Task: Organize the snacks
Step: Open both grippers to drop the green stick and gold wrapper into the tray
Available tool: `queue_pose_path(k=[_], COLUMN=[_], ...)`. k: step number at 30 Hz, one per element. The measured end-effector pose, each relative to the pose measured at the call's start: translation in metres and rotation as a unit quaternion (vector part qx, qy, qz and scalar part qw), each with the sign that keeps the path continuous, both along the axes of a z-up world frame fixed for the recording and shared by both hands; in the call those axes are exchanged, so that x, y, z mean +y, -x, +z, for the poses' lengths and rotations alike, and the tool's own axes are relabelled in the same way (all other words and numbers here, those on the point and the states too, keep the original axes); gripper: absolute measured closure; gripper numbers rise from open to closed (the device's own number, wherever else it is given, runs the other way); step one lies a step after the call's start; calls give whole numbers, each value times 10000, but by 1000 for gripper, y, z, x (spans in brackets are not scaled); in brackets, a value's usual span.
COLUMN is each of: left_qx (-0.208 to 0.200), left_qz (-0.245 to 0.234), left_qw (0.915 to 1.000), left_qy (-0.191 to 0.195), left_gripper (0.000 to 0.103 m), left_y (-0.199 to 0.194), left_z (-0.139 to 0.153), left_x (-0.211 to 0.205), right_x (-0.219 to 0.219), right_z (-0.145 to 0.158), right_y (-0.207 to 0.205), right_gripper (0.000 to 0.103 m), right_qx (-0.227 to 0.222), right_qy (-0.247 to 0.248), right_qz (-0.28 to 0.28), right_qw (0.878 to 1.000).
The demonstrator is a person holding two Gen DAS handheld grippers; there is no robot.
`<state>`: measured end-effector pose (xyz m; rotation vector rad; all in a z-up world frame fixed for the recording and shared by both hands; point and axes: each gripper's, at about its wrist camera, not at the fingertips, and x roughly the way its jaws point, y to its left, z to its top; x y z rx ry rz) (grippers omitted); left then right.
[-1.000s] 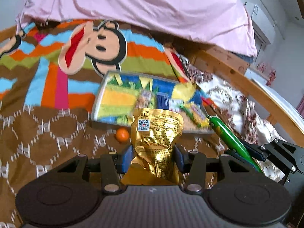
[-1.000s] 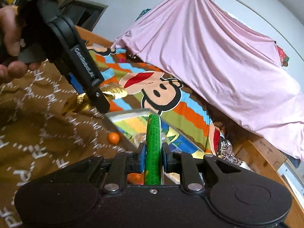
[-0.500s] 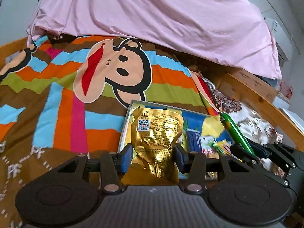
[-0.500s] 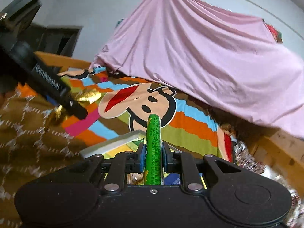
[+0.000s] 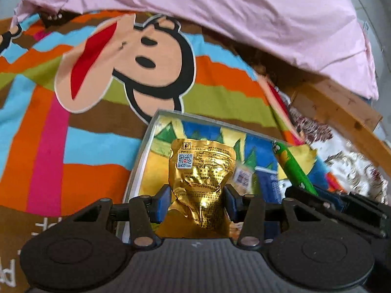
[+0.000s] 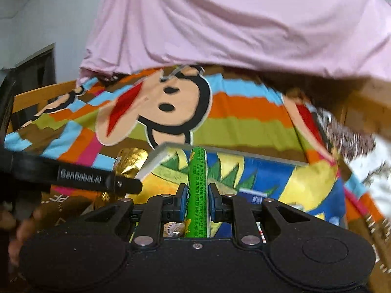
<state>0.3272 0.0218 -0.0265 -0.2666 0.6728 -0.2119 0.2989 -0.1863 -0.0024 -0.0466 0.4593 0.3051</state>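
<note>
Gold pouch (image 5: 201,185): pinched low between the pads of the left gripper (image 5: 196,201), hanging over the near left part of the tray (image 5: 146,144).
Green stick pack (image 6: 198,190): clamped narrow in the right gripper (image 6: 197,204), pointing across the tray.
Step in hand: likely setting both down; lower each onto bare tray floor before letting go.
Obstacles: small packets (image 5: 243,177) already lying in the tray; the two grippers sit close together.
Surroundings: striped monkey blanket (image 5: 97,78), pink sheet (image 5: 244,12).
</note>
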Motion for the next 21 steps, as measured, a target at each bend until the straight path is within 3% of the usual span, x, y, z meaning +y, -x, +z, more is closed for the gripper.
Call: queue_pose_path(k=[7, 12, 14, 18, 21], left_qx=[317, 380, 355, 407, 409], left_qz=[8, -61, -95, -113, -64], left_qw=[9995, 9993, 9993, 9991, 9991], left_qy=[45, -23, -80, -56, -36], left_gripper=[52, 51, 49, 45, 39], left_y=[-19, -22, -22, -21, -19], left_z=[-28, -40, -40, -39, -34], left_x=[-2, -5, -7, -8, -6], right_x=[-5, -4, -4, -6, -8], right_z=[-25, -38, -41, -36, -29], right_y=[-32, -39, -39, -35, -30], right_gripper=[84, 83, 80, 62, 58], right_qx=[703, 938, 987, 864, 726], right_qy=[-442, -407, -419, -379, -310], right_qz=[-256, -310, -330, -276, -272], right_qw=[9962, 9943, 9937, 9952, 9965])
